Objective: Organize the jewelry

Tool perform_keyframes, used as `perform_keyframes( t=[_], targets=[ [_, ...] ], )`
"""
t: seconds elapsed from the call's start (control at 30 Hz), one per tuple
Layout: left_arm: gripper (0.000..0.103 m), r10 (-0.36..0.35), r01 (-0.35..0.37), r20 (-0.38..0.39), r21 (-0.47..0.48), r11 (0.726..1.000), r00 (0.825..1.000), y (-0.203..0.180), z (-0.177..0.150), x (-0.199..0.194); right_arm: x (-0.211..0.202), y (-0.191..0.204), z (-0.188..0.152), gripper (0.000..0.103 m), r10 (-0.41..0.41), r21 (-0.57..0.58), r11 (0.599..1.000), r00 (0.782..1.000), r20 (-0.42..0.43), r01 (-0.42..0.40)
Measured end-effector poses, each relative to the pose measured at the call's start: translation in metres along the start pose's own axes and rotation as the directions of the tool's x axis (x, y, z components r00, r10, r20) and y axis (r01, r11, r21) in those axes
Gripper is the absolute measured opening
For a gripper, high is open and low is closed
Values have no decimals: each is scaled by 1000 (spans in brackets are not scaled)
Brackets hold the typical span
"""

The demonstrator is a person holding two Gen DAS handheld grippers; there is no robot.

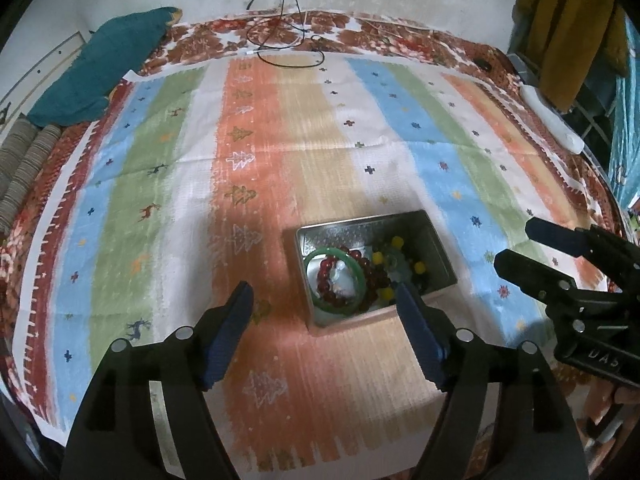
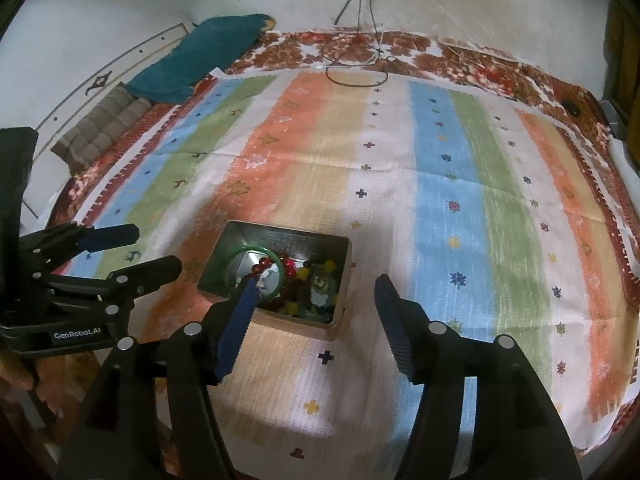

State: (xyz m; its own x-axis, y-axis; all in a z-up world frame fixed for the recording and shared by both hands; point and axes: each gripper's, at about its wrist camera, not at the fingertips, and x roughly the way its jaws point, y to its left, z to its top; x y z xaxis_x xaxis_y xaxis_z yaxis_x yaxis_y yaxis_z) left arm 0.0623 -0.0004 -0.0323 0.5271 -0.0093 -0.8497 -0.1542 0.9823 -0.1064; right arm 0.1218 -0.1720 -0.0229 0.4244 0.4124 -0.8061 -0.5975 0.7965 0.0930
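We see an open metal tin (image 1: 434,240) standing on a striped cloth (image 1: 312,140) printed with trees, deer and small crosses, spread over a floral-edged bed cover (image 2: 472,64). Inside the tin lies the jewelry: a green bangle (image 1: 310,264) at its left end, a dark red bead bracelet (image 1: 362,258) lying through and beside the bangle, and yellow beads (image 1: 397,242) among darker pieces toward the right end. A pale, shiny item sits inside the bangle; we cannot tell what it is.

Our left gripper (image 1: 326,306) hangs just short of the tin with its blue-padded fingers spread wide and nothing between them; its right finger overlaps the tin's near corner in that view. Our right gripper (image 2: 316,292) is likewise wide open and holds nothing, its left finger crossing the tin's near left rim.

The left wrist view alone shows a mustard-yellow garment (image 1: 572,28) hanging at the far right and a white oblong object (image 1: 554,118) at the bed's right edge. The right wrist view alone shows a green-and-white flat piece (image 2: 322,286) in the tin, standing out more clearly than from the left. Both views take in a teal cloth (image 2: 200,56) by the wall, a quilted brown cushion (image 2: 104,120) and black cables (image 1: 280,28) trailing down onto the cover.
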Motion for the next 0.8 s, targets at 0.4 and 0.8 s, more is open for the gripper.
perform_keyframes(
  t=[0.4,0.8],
  targets=[
    [94,-17,20,97,-23,1000,995,8,-17,-33,-18,6,-9,78,15,-16,1000,999,48,-14],
    [97,-15,16,136,-10,1000,991,7,-30,-47,-37,10,-17,91,13,-25,1000,995,101,-10]
  ],
)
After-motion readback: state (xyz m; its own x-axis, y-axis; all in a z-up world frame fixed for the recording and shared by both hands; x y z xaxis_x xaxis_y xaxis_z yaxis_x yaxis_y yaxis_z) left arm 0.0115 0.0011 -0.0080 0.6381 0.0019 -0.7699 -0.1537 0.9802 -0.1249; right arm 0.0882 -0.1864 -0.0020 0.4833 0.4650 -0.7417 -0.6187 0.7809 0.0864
